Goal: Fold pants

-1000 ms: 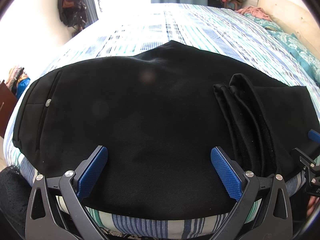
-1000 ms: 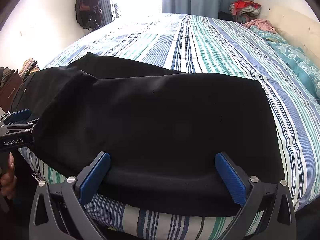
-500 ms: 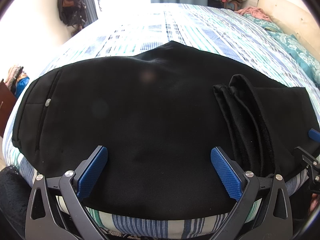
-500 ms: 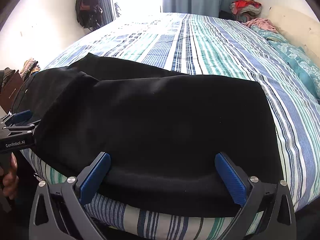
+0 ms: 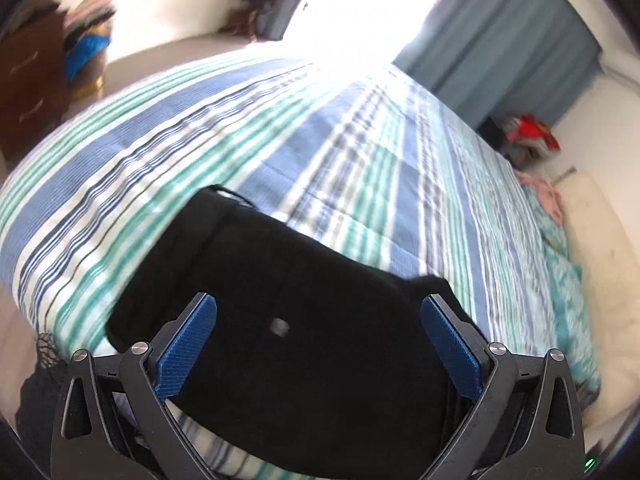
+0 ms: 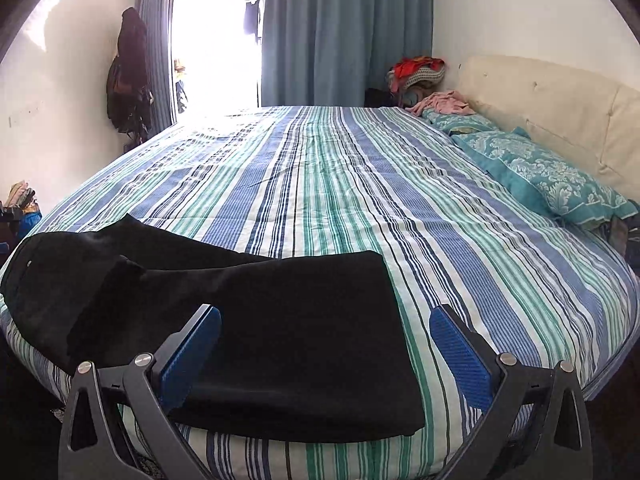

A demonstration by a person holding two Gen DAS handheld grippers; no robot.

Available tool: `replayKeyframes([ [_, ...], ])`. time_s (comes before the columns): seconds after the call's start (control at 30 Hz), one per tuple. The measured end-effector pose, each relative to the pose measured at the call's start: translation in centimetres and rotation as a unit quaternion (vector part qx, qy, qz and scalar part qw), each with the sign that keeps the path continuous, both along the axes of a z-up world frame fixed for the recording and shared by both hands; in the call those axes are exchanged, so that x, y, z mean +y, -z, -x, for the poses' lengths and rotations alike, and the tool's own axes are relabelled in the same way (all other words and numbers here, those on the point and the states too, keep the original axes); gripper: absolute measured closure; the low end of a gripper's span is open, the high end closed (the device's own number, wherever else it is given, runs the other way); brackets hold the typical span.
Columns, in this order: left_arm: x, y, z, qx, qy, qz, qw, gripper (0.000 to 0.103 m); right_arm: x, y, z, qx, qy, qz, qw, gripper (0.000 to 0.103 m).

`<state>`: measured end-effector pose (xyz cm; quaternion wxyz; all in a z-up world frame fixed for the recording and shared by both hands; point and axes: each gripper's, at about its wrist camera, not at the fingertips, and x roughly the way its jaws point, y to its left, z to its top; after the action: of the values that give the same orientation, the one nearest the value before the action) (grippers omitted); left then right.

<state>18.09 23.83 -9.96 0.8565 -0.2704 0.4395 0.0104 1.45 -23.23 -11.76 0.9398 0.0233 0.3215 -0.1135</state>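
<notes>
Black pants (image 6: pixel 256 320) lie folded along the near edge of the striped bed (image 6: pixel 340 184), legs doubled over toward the right. In the left wrist view the pants (image 5: pixel 304 344) show their waist end with a small grey button. My left gripper (image 5: pixel 320 344) hangs open over that waist end, nothing between its blue pads. My right gripper (image 6: pixel 326 354) is open too, raised above the folded leg end near the bed's front edge. Neither gripper touches the cloth as far as I can see.
Teal patterned pillows (image 6: pixel 548 176) and a cream headboard (image 6: pixel 560 108) line the right side. Clothes are piled in the far corner (image 6: pixel 418 72). Blue curtains (image 6: pixel 344 32) and a bright door stand at the back. A brown dresser (image 5: pixel 28 76) is at the left.
Both grippers have pulled back and lifted away from the pants. The left view has swung leftward and tilted, with blur. The right view now sits higher and shows the whole bed.
</notes>
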Motion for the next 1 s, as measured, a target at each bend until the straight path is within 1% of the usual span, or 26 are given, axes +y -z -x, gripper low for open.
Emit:
replayKeyframes([
  [0.03, 2.0, 0.7, -1.1, 0.025, -0.001, 0.02, 0.9995, 0.001, -0.1, 0.2, -0.1, 0.005, 0.001, -0.006, 1.0, 0.0],
  [0.07, 3.3, 1.5, -2.0, 0.045, 0.014, 0.031, 0.9984, 0.001, -0.2, 0.4, -0.4, 0.009, -0.001, -0.01, 1.0, 0.0],
  [0.1, 3.9, 2.2, -2.8, 0.063, 0.043, 0.031, 0.9966, 0.001, -0.2, 0.5, -0.3, 0.013, -0.004, -0.014, 1.0, 0.0],
  [0.13, 3.9, 2.8, -3.2, 0.077, 0.07, 0.013, 0.9945, 0.001, 0.0, 0.7, -0.2, 0.015, -0.006, -0.02, 1.0, 0.0],
  [0.23, 2.7, 4.1, -4.0, 0.095, 0.131, -0.058, 0.9851, 0.001, 0.4, 1.0, -0.1, 0.018, -0.014, -0.032, 0.999, 0.0],
  [0.27, 2.4, 4.8, -4.1, 0.102, 0.142, -0.073, 0.9818, 0.001, 0.5, 1.0, -0.1, 0.019, -0.015, -0.031, 0.999, 0.0],
  [0.3, 2.0, 5.7, -4.2, 0.115, 0.152, -0.078, 0.9786, 0.001, 0.7, 1.0, -0.1, 0.019, -0.015, -0.028, 0.999, 0.0],
  [0.33, 1.8, 6.9, -4.5, 0.132, 0.157, -0.076, 0.9758, 0.001, 0.9, 1.0, -0.1, 0.019, -0.015, -0.025, 0.999, 0.0],
  [0.37, 1.9, 8.1, -4.4, 0.147, 0.155, -0.066, 0.9747, 0.0, 0.9, 1.0, -0.1, 0.018, -0.015, -0.023, 0.999, 0.0],
  [0.4, 2.3, 9.1, -4.4, 0.153, 0.147, -0.046, 0.9761, 0.0, 1.0, 1.0, 0.0, 0.018, -0.015, -0.023, 0.999, 0.0],
  [0.43, 2.8, 9.4, -4.4, 0.15, 0.135, -0.025, 0.9791, 0.0, 1.0, 0.9, 0.0, 0.018, -0.014, -0.023, 0.999, 0.0],
  [0.47, 3.2, 9.5, -4.4, 0.15, 0.127, -0.012, 0.9804, 0.0, 1.1, 0.9, 0.0, 0.018, -0.014, -0.022, 1.0, 0.0],
  [0.53, 2.7, 9.5, -4.5, 0.154, 0.133, -0.027, 0.9786, 0.0, 1.1, 0.9, 0.2, 0.017, -0.015, -0.019, 1.0, 0.0],
  [0.6, 2.3, 9.4, -4.3, 0.15, 0.135, -0.04, 0.9785, 0.0, 1.1, 0.8, 0.3, 0.015, -0.02, -0.016, 1.0, 0.0],
  [0.77, 2.2, 9.3, -4.1, 0.137, 0.134, -0.05, 0.9801, 0.0, 1.3, 0.9, 0.1, 0.014, -0.026, -0.017, 0.999, 0.0],
  [0.87, 1.8, 9.4, -4.3, 0.127, 0.129, -0.055, 0.982, 0.0, 1.2, 0.5, 0.2, 0.005, -0.026, -0.017, 1.0, 0.0],
  [0.93, 1.8, 9.4, -4.1, 0.124, 0.124, -0.057, 0.9829, 0.0, 1.3, 0.3, 0.3, -0.001, -0.027, -0.015, 1.0, 0.0],
  [1.0, 1.7, 9.4, -4.2, 0.124, 0.118, -0.057, 0.9835, 0.0, 1.3, 0.4, 0.1, 0.003, -0.03, -0.015, 0.999, 0.0],
])
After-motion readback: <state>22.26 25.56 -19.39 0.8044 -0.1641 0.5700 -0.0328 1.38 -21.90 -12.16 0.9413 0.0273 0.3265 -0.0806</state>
